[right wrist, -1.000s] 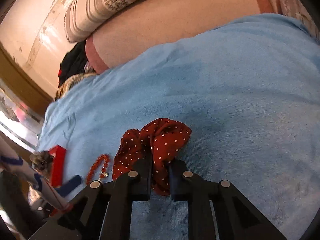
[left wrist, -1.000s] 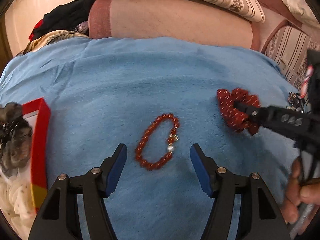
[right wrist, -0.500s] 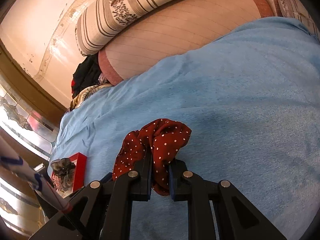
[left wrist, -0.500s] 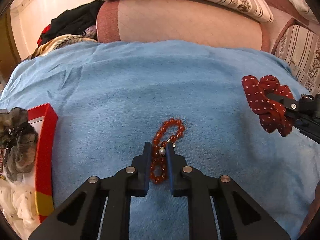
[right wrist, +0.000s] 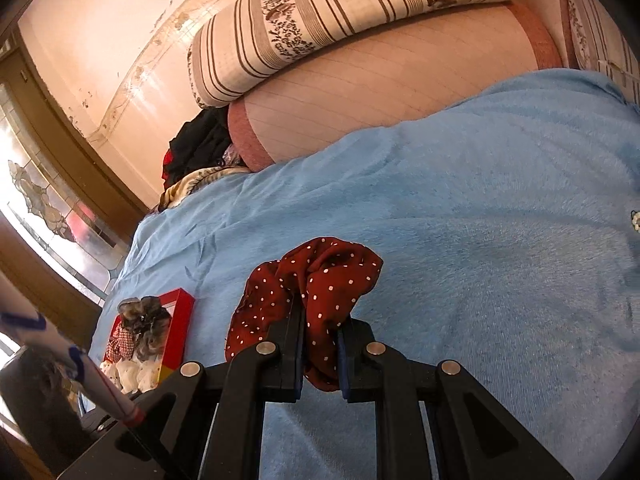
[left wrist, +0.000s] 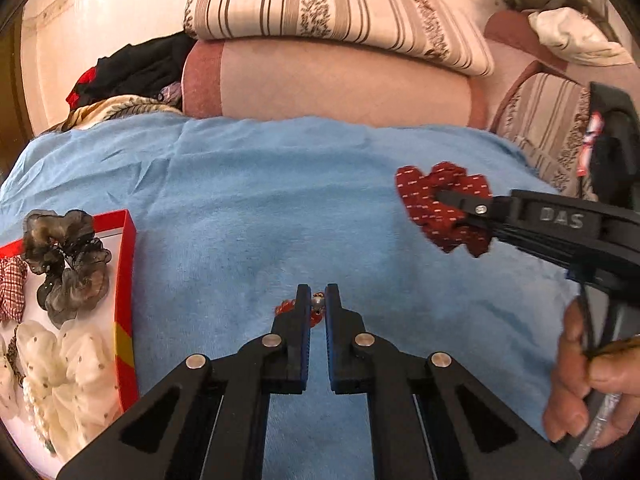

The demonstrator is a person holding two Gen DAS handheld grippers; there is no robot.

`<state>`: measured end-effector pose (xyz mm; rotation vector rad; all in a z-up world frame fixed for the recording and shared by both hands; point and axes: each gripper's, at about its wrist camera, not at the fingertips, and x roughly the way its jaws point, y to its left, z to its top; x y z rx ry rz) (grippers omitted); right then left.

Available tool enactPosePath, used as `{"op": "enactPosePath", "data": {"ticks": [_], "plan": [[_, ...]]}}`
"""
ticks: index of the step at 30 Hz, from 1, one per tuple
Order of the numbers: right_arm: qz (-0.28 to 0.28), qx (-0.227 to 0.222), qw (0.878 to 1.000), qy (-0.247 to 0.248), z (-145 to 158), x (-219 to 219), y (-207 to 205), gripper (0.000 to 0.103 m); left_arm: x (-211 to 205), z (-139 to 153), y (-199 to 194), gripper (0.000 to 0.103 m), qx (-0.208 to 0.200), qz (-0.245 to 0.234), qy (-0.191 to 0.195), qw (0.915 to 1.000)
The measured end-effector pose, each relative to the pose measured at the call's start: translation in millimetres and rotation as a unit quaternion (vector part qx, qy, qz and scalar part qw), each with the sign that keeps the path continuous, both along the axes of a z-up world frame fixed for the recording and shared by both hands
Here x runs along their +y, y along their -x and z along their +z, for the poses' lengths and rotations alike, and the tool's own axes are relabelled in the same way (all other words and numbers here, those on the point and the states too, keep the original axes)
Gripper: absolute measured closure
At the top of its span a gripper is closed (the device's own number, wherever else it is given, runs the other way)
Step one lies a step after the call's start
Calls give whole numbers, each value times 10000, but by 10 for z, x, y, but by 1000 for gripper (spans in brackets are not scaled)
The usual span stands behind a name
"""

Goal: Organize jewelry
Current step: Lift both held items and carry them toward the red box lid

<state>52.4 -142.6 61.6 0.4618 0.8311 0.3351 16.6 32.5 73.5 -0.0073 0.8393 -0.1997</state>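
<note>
My left gripper (left wrist: 318, 298) is shut on a red bead bracelet (left wrist: 316, 312) and holds it above the blue blanket (left wrist: 248, 200); only a few beads show between the fingers. My right gripper (right wrist: 320, 312) is shut on a dark red polka-dot scrunchie (right wrist: 320, 276), held above the blanket; it also shows in the left wrist view (left wrist: 440, 208). A red-rimmed box (left wrist: 128, 280) lies at the left with a grey scrunchie (left wrist: 68, 256), white scrunchies (left wrist: 72, 380) and a checked red one (left wrist: 12, 288) inside. The box also shows in the right wrist view (right wrist: 180, 328).
Striped pillows (left wrist: 336, 12) and a pink bolster (left wrist: 328, 84) lie behind the blanket. A pile of dark clothes (left wrist: 136, 68) sits at the back left. A small white trinket (right wrist: 635, 220) lies at the blanket's right edge.
My left gripper closed on the bead bracelet and lifted it off the blanket. My right gripper rose with the polka-dot scrunchie and moved toward the left.
</note>
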Motion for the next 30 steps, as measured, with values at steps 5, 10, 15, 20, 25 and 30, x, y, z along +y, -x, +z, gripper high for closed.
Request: {"op": "enactPosePath", "data": {"ticks": [5,10,15,20,25,30], "plan": [[26,-42,10000,60,20,39,44,89,-4,76,55,97,-214,-127,73,9997],[68,-67,9999,97,20,87,51,89,98,111,5,97,-274,-192,234,9992],[157,-98,9997,167,19,172,55,89,199,100,-63,97,-335,-154,230,9991],[232,-159,9994,217,48,218,54,89,261,118,-92,97,-401,-95,256,9988],[265,-178,9992,237,46,224,55,89,279,158,-78,97,-480,-98,300,9983],[286,-133,9992,228,18,231,57,89,284,161,-71,97,-517,-71,280,9982]]}}
